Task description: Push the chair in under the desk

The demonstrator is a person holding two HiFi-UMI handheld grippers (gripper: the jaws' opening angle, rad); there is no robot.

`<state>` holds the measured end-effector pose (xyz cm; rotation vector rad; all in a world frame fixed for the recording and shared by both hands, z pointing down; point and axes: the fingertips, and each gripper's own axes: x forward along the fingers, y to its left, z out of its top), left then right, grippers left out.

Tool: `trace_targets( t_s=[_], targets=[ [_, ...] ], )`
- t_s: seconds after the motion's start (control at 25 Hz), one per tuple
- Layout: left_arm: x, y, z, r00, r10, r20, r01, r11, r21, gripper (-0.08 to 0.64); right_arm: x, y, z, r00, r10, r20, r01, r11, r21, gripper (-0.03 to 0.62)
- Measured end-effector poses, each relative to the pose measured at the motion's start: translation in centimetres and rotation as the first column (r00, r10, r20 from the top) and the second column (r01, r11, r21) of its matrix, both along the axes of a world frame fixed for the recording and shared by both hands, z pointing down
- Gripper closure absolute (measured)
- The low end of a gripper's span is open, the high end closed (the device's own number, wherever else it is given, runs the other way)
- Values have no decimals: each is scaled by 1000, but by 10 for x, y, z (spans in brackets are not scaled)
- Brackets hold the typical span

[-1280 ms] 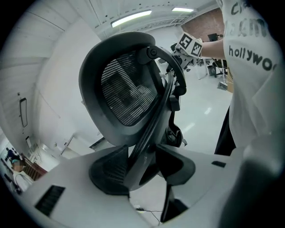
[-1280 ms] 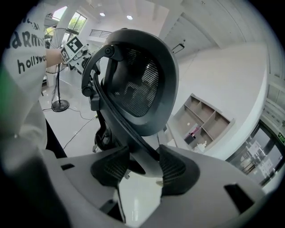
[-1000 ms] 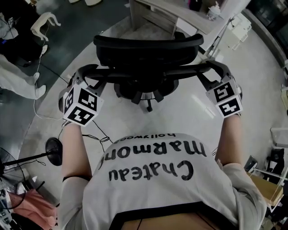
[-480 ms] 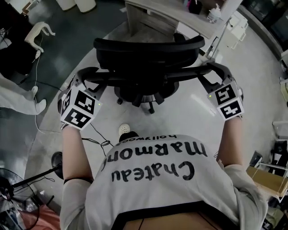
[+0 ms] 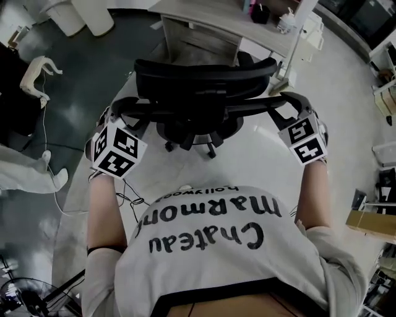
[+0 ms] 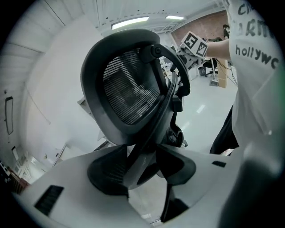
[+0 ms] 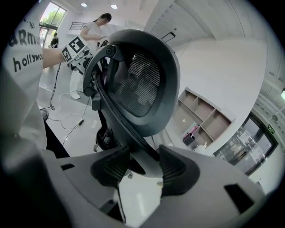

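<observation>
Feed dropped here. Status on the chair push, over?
Left gripper, right gripper both clamped on chair back frame. Chair near desk, backrest short of edge. Nothing seen in the way.

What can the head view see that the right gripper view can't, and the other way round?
Only the head view: the right gripper from outside with its marker cube, and the person's right forearm. Only the right gripper view: its pads clamped on the chair frame bar, plus wall shelves. Both: the chair's black backrest, the left gripper and the printed shirt.
</observation>
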<state>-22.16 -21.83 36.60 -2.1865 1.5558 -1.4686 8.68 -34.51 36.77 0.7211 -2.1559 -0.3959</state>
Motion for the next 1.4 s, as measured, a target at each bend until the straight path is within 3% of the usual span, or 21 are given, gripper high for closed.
trace_targets(
  t_s=[0.4, 0.6, 1.08, 1.4],
  targets=[
    [-85, -44, 1, 995, 91, 32, -91, 996, -11, 357, -73, -5, 0, 994, 110, 0, -110, 994, 12, 382],
    [-149, -78, 1, 993, 113, 39, -112, 993, -40, 353, -131, -17, -2, 991, 136, 12, -137, 991, 10, 383],
    [-158, -89, -5, 992, 90, 85, -84, 994, -72, 340, -138, -13, -6, 989, 143, 32, -143, 990, -6, 391],
    [-250, -153, -1, 986, 148, 74, -144, 988, -56, 333, -225, -50, -8, 978, 201, 57, -196, 977, -82, 405]
  ],
)
